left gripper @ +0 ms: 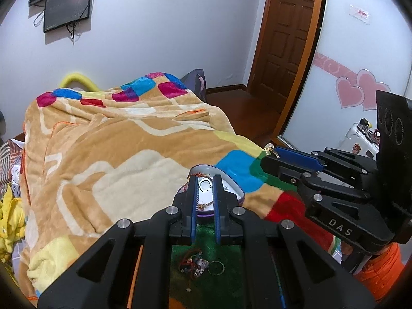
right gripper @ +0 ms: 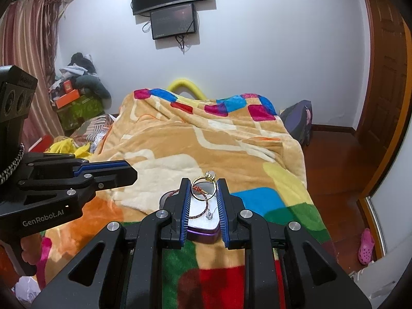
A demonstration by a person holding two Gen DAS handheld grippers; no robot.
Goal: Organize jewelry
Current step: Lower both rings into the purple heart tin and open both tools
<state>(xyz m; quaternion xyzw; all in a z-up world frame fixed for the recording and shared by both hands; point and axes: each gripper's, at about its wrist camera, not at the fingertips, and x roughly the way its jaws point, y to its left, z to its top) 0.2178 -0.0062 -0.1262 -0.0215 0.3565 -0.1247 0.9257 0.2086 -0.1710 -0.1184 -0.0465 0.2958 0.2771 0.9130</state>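
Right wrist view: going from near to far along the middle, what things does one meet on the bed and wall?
Right claw holding the gold ring → purple tin with the red cord bracelet → blanket → yellow tube → two wall screens.

Glossy gold metal ring (right gripper: 204, 187), fluffy cloth blanket (right gripper: 180, 139)

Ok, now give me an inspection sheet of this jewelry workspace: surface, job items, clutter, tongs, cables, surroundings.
Surface: patchwork blanket over the bed.
Job's things: purple-sided tin holding a red cord bracelet and silver pendant; gold ring; loose jewelry pile on the blanket.
Clutter: clothes heap by the curtain; pink clog on the floor.
Grippers: right tongs shut on the gold ring above the tin; left tongs slightly open, empty.
Cables: wires hang under the wall monitors.
Surroundings: wooden door.
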